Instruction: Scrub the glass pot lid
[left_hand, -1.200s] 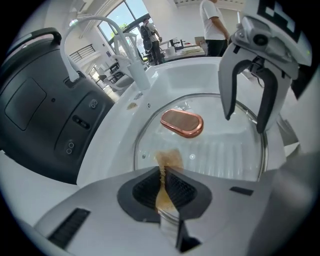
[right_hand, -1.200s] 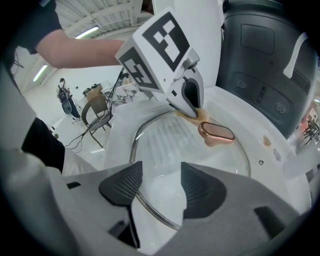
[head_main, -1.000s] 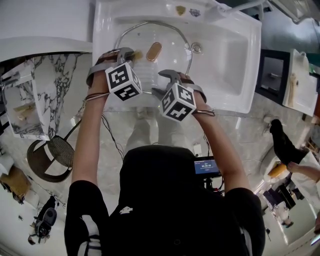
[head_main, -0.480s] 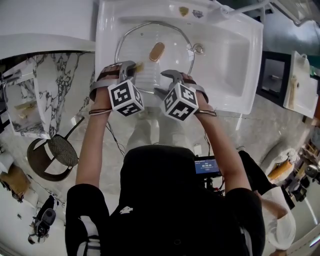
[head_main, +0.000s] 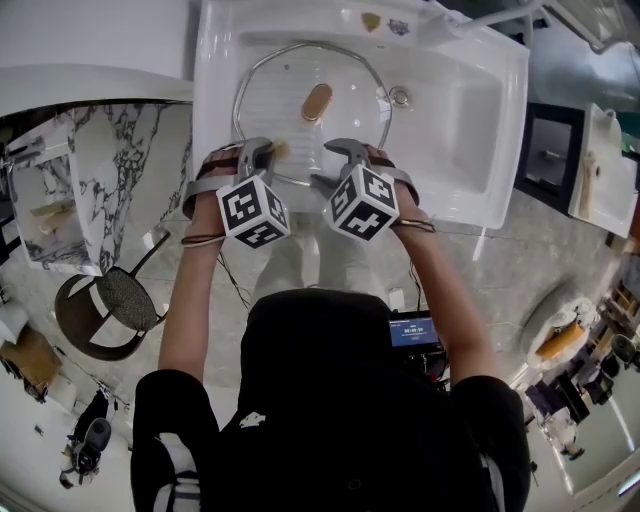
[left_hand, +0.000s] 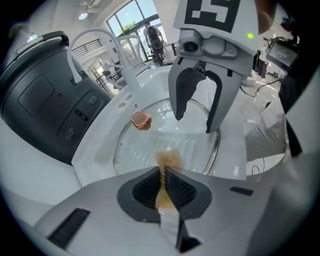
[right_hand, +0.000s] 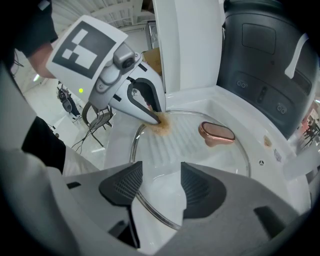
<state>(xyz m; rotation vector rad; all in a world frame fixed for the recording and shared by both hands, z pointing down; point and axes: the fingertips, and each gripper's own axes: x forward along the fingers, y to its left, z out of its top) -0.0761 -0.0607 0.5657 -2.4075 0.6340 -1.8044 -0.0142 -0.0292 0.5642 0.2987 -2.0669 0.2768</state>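
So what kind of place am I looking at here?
Probably a kitchen-style washing station inside a larger open room: a white rectangular sink basin with a white curved faucet, a round glass pot lid lying in it, and marble-patterned surfaces beside it.

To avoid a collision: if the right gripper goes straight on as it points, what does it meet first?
Probably the glass lid, near its rim, though depth is unclear; the right gripper is open and empty.
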